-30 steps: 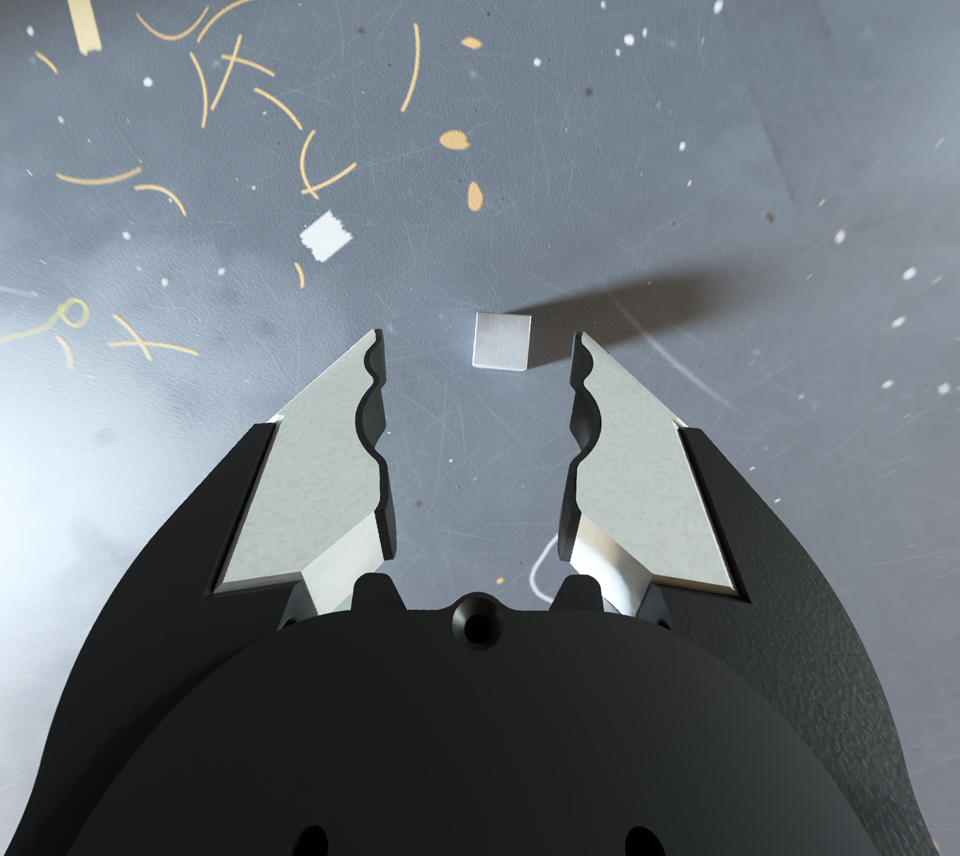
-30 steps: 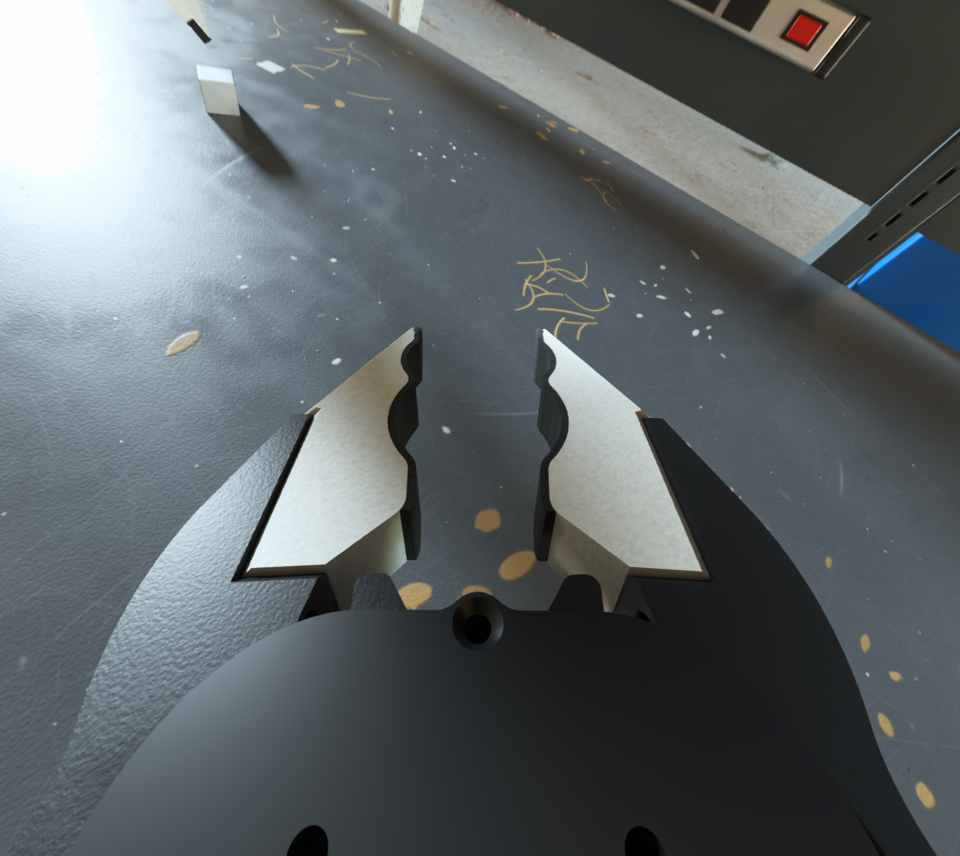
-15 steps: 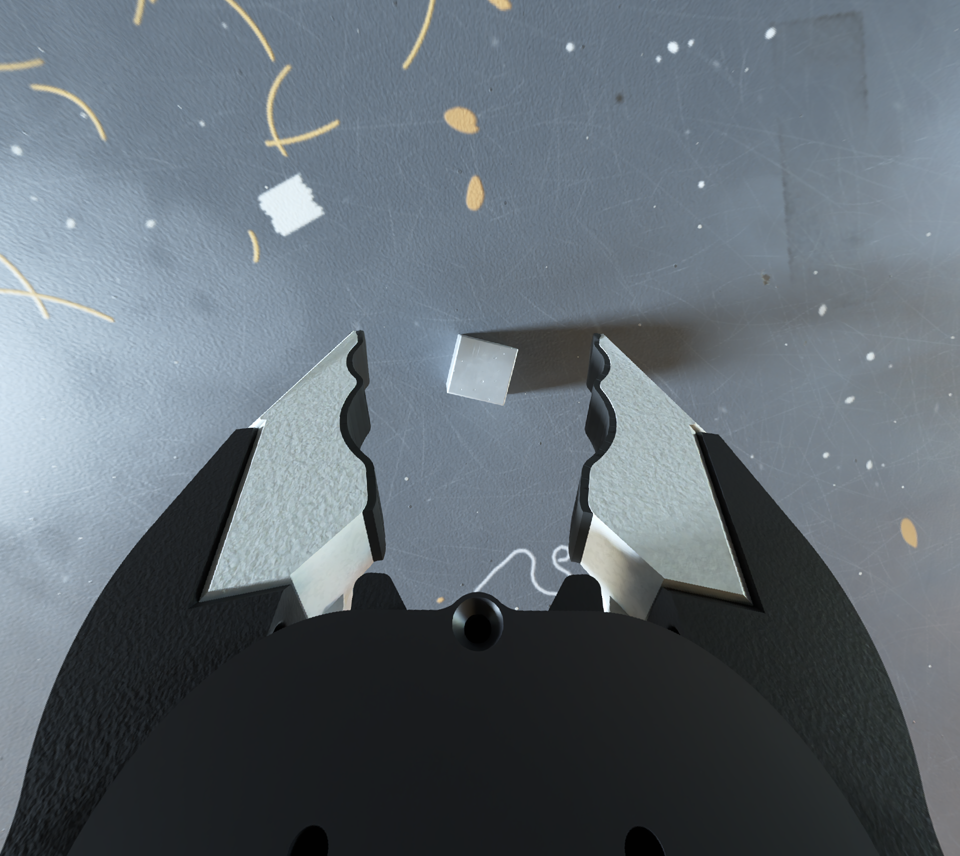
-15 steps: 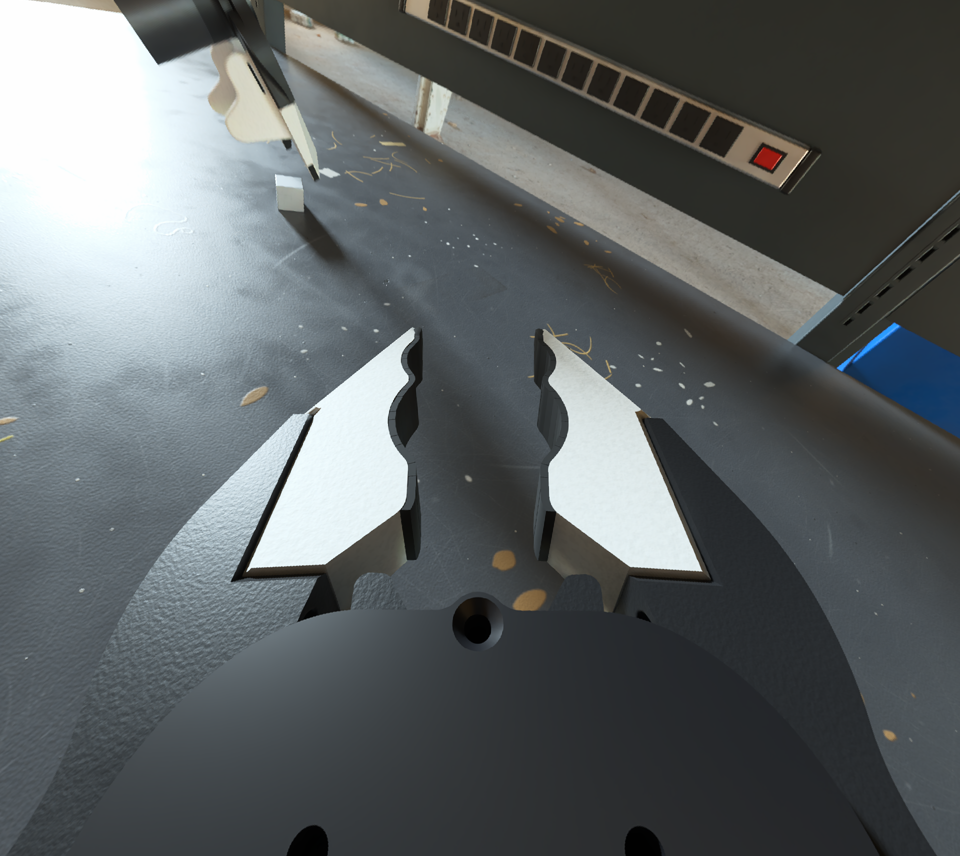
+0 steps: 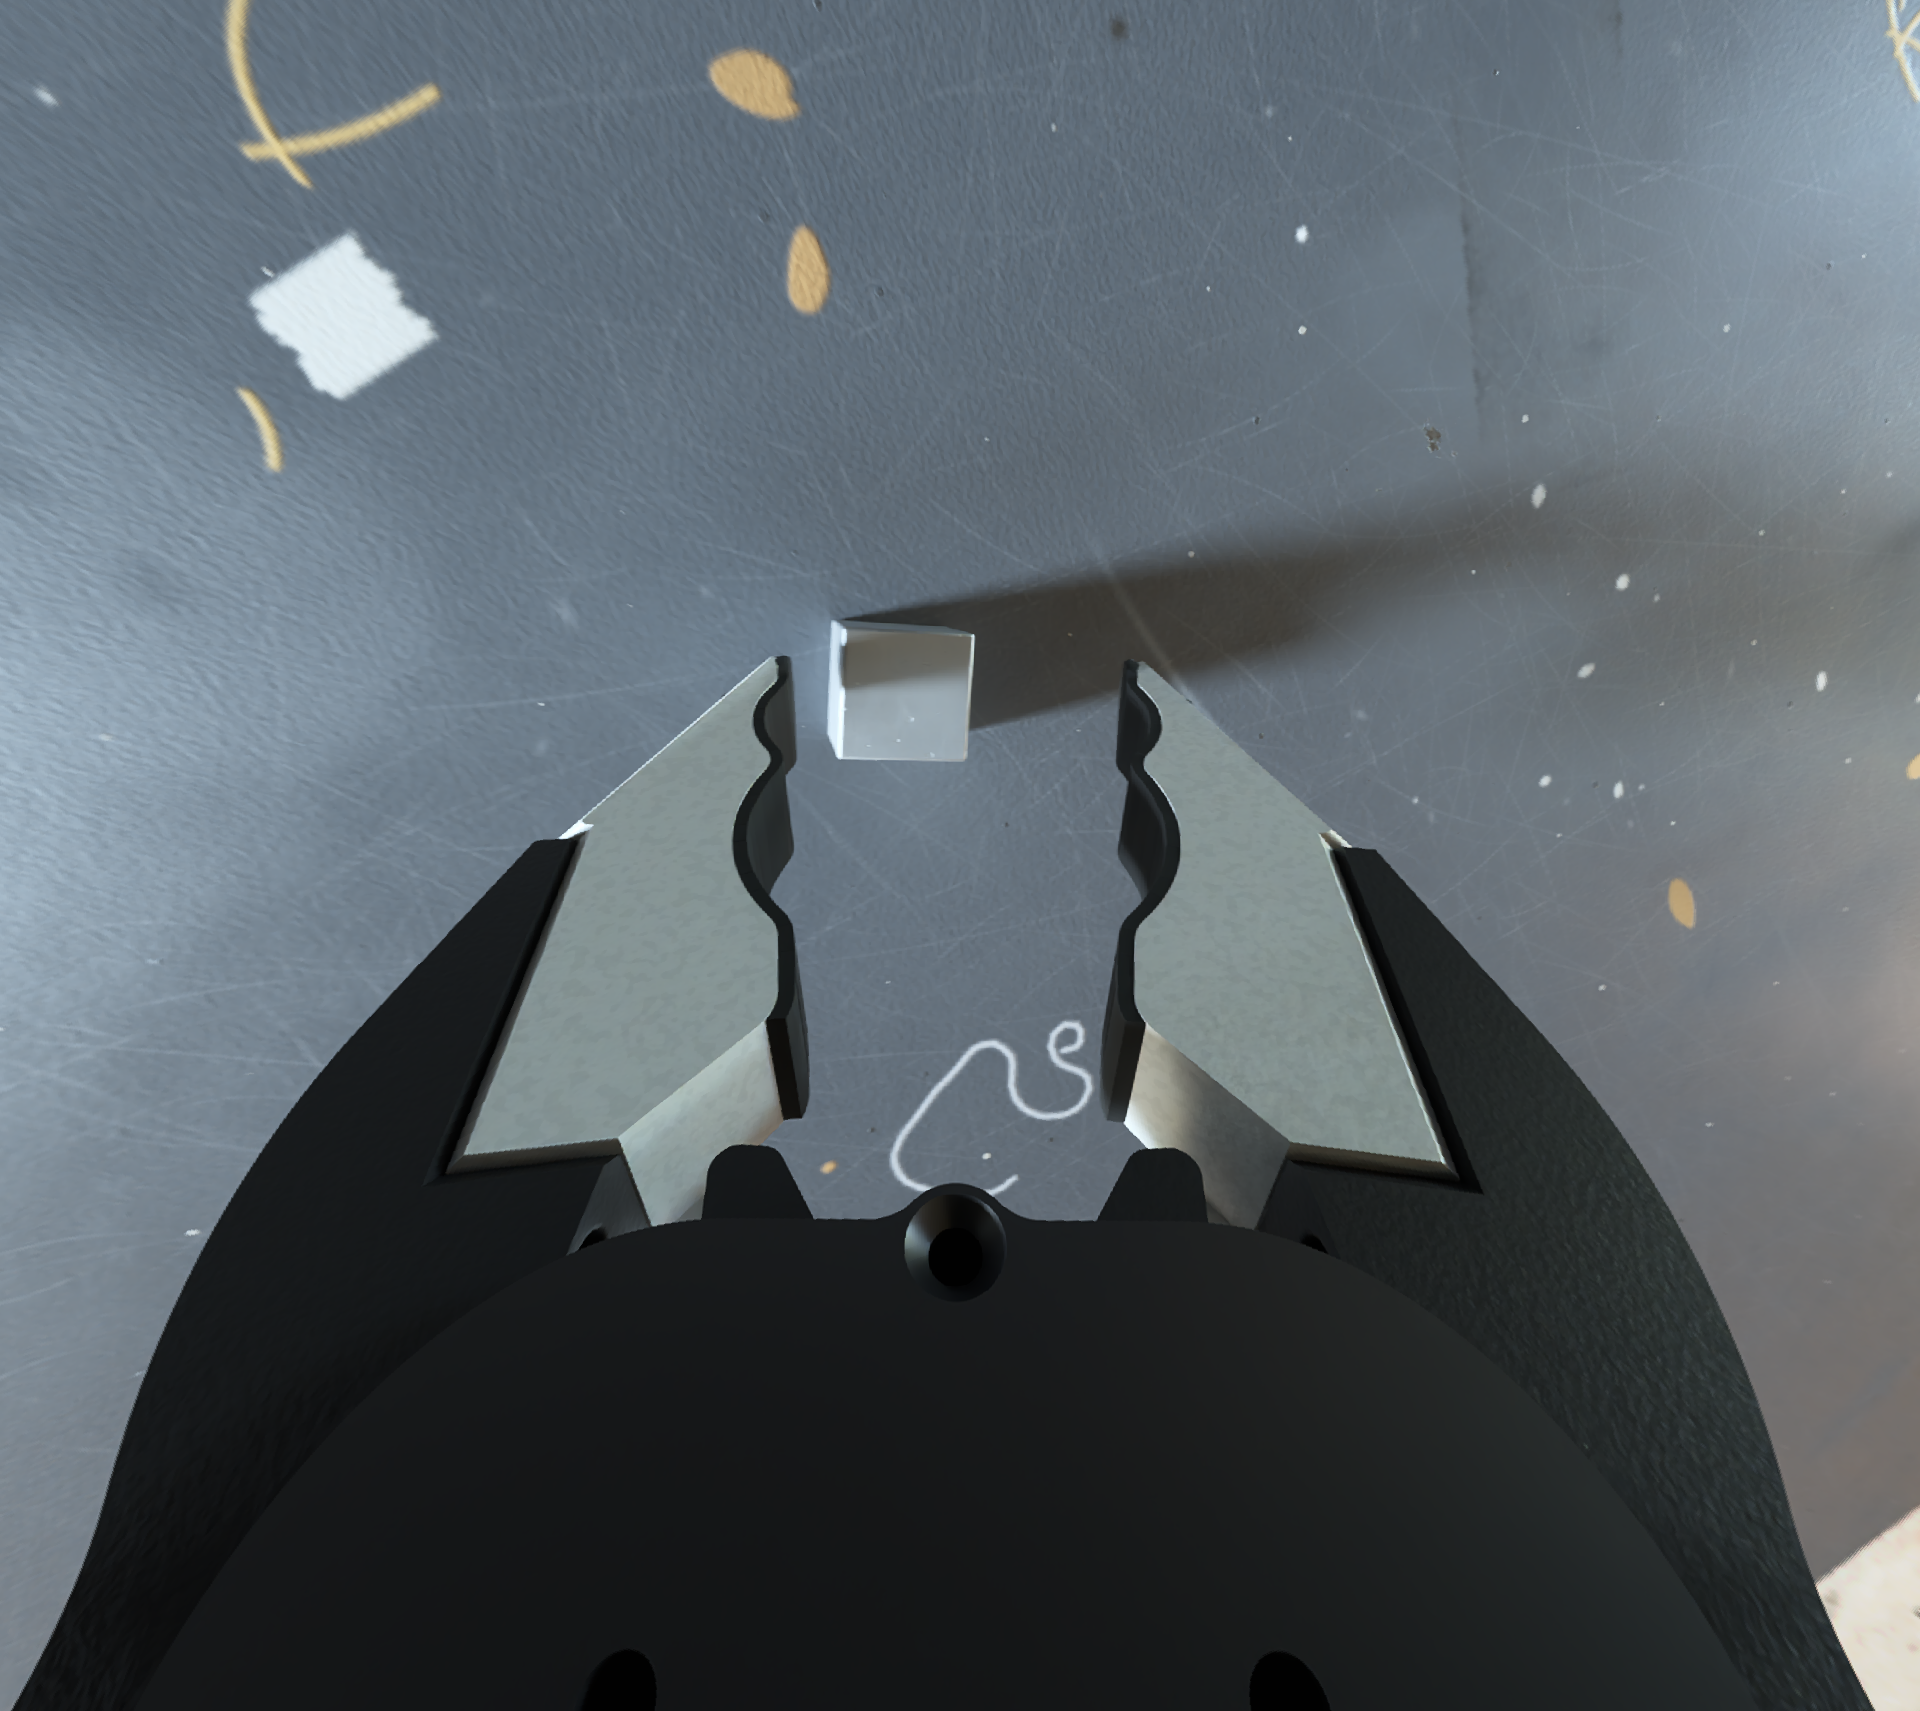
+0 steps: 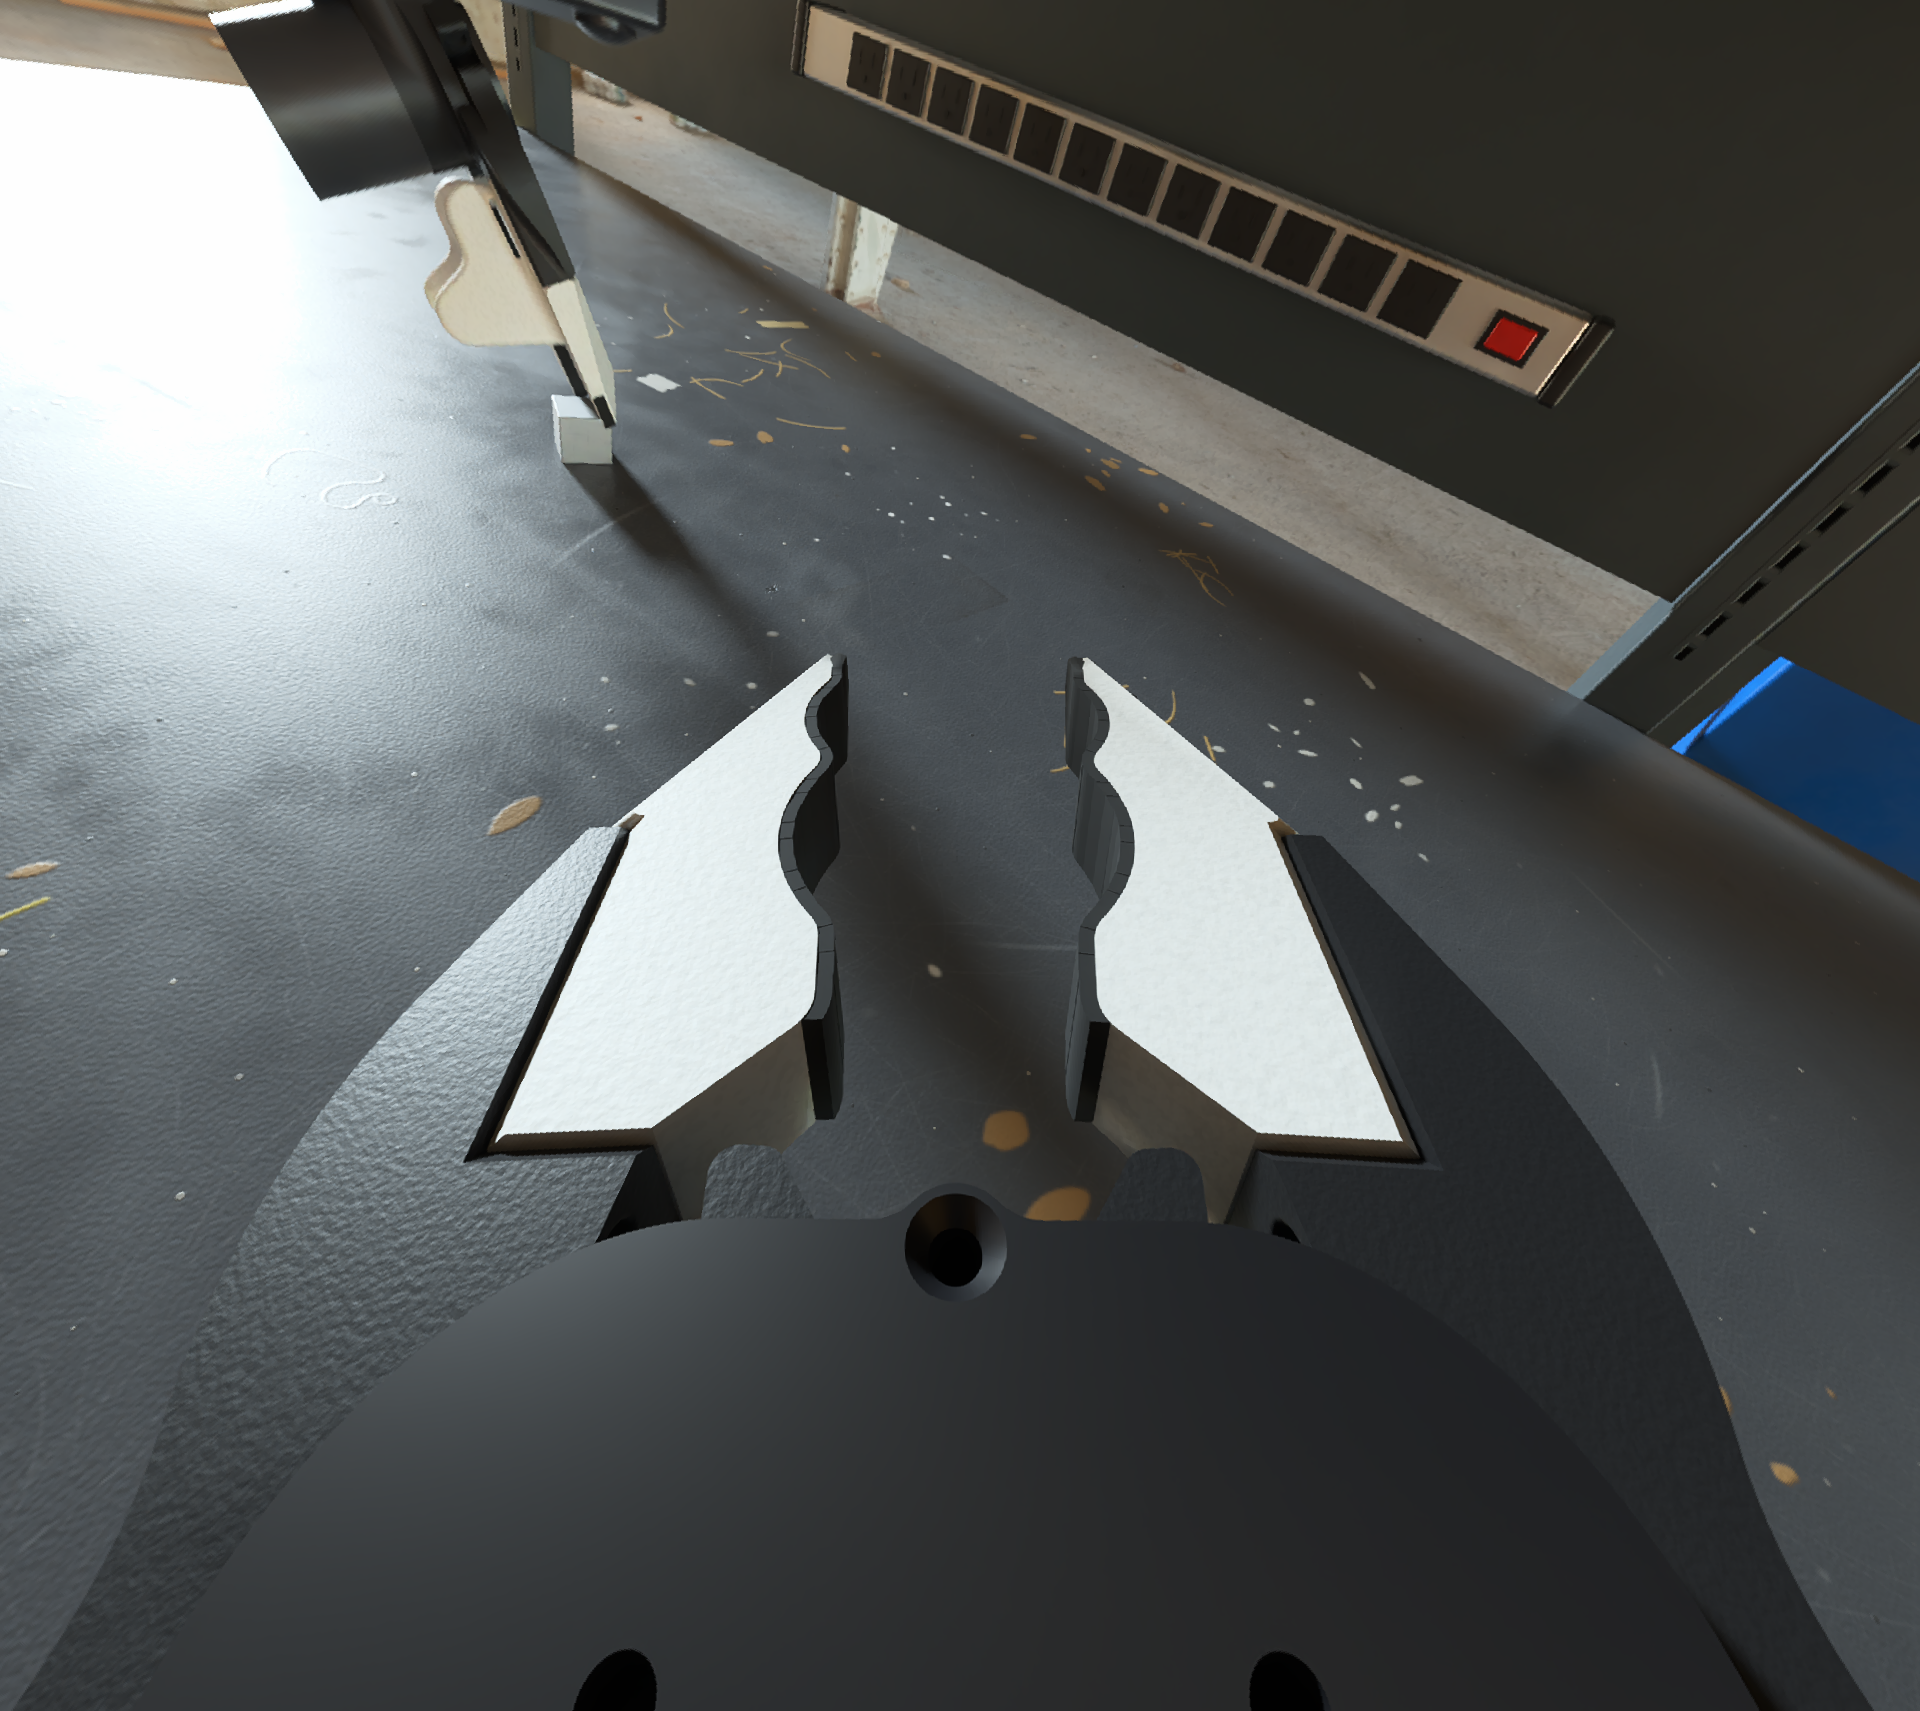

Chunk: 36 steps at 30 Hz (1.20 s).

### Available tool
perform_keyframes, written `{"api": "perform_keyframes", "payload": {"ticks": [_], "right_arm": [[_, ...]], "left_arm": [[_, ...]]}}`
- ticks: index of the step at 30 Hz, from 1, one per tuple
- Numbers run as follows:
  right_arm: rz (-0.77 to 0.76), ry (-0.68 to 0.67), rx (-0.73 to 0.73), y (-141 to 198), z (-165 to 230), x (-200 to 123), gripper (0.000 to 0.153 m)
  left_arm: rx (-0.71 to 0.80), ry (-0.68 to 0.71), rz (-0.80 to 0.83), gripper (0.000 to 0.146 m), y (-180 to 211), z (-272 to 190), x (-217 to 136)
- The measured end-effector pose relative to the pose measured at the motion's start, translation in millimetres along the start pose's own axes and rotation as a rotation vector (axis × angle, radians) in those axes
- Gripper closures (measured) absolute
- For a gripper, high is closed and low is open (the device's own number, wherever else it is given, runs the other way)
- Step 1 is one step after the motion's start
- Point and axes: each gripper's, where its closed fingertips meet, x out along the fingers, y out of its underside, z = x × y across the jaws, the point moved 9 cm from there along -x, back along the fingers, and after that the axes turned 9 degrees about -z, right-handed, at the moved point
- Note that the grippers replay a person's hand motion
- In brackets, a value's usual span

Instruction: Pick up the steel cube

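Two grippers hang over the dark tabletop (image 5: 1143,290), both with jaws spread and gripping nothing. The left gripper (image 5: 956,685) has the steel cube (image 5: 902,697) sitting between its fingertips, nearer the left one, resting on the table. The right gripper (image 6: 956,674) waits well apart. The cube looks small, rigid and probably dense, with smooth faces that could slip; I'd pinch two opposite flat sides squarely, after centring it.

Left tongs (image 5: 954,674) spread wide, tilted steeply down, right tongs (image 6: 956,674) parted, angled low
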Motion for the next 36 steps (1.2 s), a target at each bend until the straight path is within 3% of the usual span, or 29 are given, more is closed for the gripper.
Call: {"api": "perform_keyframes", "payload": {"ticks": [4,12,15,25,31,36], "right_arm": [[0.017,-0.003,-0.003,3,1,2,0.111],[0.026,-0.002,-0.001,5,0,4,0.111],[0.026,-0.002,-0.002,5,0,3,0.111],[0.007,0.003,0.000,1,-1,0,0.111],[0.007,0.002,0.002,1,-2,0,0.111],[0.007,0.002,0.001,1,-1,0,0.111]], "left_arm": [[0.097,-0.003,0.010,0.098,-3,3,-7],[0.193,-0.099,0.138,0.103,1,6,7],[0.220,-0.100,0.142,0.119,1,6,8],[0.293,-0.103,0.137,0.119,5,-1,1],[0.305,-0.071,0.061,0.119,-8,-13,-36],[0.383,-0.008,-0.029,0.119,-12,-49,-70]]}}
